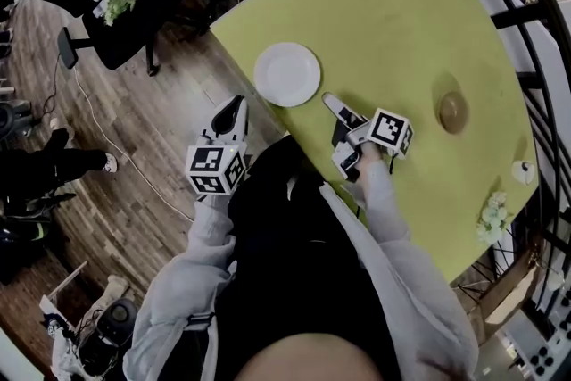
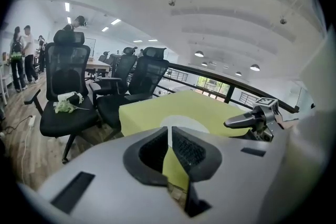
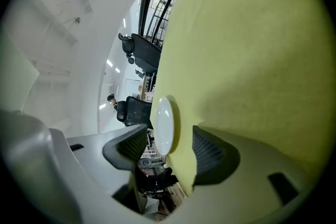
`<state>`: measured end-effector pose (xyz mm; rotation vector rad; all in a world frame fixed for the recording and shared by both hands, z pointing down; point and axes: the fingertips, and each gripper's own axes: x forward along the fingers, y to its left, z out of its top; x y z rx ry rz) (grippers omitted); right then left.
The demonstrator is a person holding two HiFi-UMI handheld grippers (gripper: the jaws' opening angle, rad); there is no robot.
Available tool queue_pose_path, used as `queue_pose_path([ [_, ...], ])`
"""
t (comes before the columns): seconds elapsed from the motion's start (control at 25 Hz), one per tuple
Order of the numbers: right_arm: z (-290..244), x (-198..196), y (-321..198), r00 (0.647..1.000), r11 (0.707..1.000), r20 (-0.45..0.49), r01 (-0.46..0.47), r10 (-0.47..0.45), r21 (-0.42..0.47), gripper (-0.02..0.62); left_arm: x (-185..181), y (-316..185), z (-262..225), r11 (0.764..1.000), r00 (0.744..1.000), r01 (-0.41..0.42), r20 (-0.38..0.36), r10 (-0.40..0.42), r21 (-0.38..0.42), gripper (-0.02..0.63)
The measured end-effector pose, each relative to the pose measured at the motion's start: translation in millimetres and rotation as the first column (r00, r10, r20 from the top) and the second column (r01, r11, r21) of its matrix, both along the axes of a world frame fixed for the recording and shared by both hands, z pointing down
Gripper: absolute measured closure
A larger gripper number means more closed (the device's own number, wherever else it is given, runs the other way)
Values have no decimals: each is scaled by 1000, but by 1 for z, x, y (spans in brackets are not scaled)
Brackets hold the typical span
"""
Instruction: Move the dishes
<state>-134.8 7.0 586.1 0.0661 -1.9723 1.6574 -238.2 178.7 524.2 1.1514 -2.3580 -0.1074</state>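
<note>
White plate (image 1: 286, 74), brown bowl (image 1: 453, 111), contents unclear, green table (image 1: 401, 22)

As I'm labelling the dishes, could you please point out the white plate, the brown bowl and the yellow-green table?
white plate (image 1: 287, 74), head view, centre of its face.
brown bowl (image 1: 453, 111), head view, its middle.
yellow-green table (image 1: 393, 13), head view, bare top.

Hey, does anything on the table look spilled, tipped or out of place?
Nothing stands out. The plate lies flat near the table's edge, the bowl sits farther in, and no spill shows.
</note>
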Motion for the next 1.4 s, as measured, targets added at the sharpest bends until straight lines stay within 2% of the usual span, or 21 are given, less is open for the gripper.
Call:
queue_pose_path([
  [0.12,0,-13,13,1000,999,0,10,-10,-36,322,-12,7,5,1000,1000,13,-17,-13,-1,571],
  [0.32,2,-39,19,999,998,-3,37,-37,-44,331,-33,6,15,1000,1000,12,-29,-12,3,571],
  [0.68,8,-52,26,995,1000,-96,18,-18,3,405,-44,-1,31,1000,997,-19,-71,19,1,571],
  [0.84,18,-50,23,990,1000,-142,-22,21,-3,474,-49,-6,37,999,997,-34,-76,34,-4,571],
  [0.92,23,-48,21,986,999,-158,-47,45,-9,558,-52,-6,38,999,997,-36,-76,36,-8,571],
  [1.08,20,-49,20,992,996,-94,-84,80,-43,568,-52,-9,35,999,997,-38,-69,37,-11,571],
  [1.28,0,-52,23,992,991,60,-107,112,-84,580,-56,-13,26,999,998,-49,-45,48,-10,571],
  [1.4,-7,-52,23,985,984,87,-140,150,-112,580,-61,-15,23,998,998,-58,-35,57,-8,571],
])
